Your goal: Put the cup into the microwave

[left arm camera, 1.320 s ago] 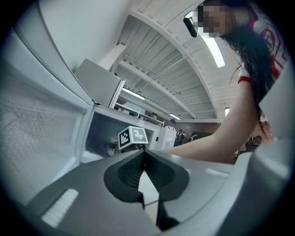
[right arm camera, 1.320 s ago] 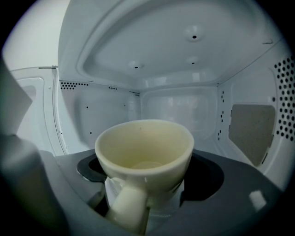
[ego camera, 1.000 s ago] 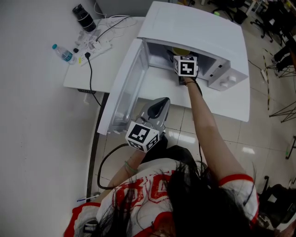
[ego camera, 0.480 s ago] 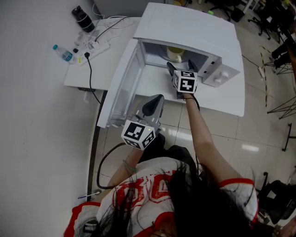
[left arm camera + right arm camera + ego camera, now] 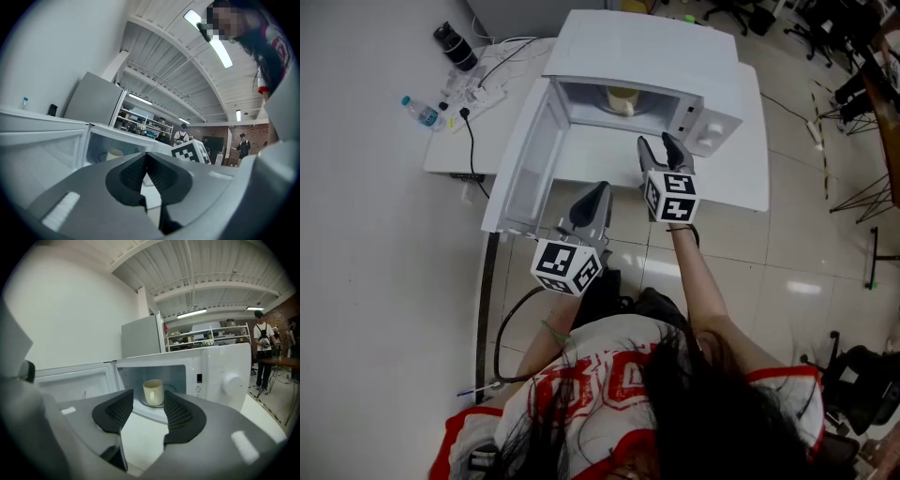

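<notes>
The white microwave (image 5: 649,54) stands on a white table with its door (image 5: 523,159) swung open to the left. A cream cup (image 5: 622,97) stands upright on the turntable inside, also seen in the right gripper view as the cup (image 5: 153,391). My right gripper (image 5: 658,142) hovers in front of the opening, well clear of the cup. Its jaws have just been closing, and a gap with nothing in it remains between them. My left gripper (image 5: 598,190) hangs near the door's lower edge, shut and empty, as the left gripper (image 5: 146,158) shows in its own view.
A water bottle (image 5: 422,112), a power strip (image 5: 467,89) with cables and a dark cylinder (image 5: 448,42) lie on the table's left part. The table edge (image 5: 750,192) runs just right of the microwave. People (image 5: 262,345) stand far off in the room.
My right gripper has drawn back out of the microwave towards the person, leaving the cup inside, and its jaws stand narrower. My left gripper has risen a little.
</notes>
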A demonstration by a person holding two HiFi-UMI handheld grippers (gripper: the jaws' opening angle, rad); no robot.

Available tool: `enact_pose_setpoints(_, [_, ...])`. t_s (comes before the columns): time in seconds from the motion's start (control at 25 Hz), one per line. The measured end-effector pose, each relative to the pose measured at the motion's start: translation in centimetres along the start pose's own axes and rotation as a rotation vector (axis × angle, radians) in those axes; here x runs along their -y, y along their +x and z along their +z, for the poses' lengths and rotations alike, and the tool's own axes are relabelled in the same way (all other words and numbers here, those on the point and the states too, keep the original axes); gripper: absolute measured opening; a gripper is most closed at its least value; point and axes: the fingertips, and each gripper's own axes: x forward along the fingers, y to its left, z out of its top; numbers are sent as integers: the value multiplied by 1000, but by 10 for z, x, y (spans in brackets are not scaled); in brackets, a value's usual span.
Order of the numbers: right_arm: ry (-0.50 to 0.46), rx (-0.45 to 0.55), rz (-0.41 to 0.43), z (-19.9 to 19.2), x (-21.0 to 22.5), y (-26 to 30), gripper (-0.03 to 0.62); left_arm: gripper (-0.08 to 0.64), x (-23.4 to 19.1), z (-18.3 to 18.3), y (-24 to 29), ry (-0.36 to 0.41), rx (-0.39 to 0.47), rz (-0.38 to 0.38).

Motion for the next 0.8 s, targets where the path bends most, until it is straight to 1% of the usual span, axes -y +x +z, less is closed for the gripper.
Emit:
enact_pose_setpoints(0.08, [15,27,11,7,-1,-22,162,-11,10,1,-1,1,7,6])
enact_pose_setpoints(0.2, [23,58,23,15,-2,-53,101,-11,25,1,-3,0,16,13])
enact_pose_setpoints(0.36, [10,62,36,11,-2,-89,49,-11,46,-2,-7,-8,30,27])
enact_pose_setpoints(0.44, [-5,60,32,8,2,-105,11,-11,56,-4,-9,-12,37,36])
enact_pose_setpoints(0.52, [-7,56,34,5,5,-120,3,-11,65,-7,-12,-17,42,48])
enact_pose_setpoints(0.68, [18,51,73,3,7,-150,2,-11,81,-15,-16,-31,52,76])
enact_pose_setpoints(0.8, [4,53,103,3,5,-170,2,-11,92,-23,-19,-36,55,96])
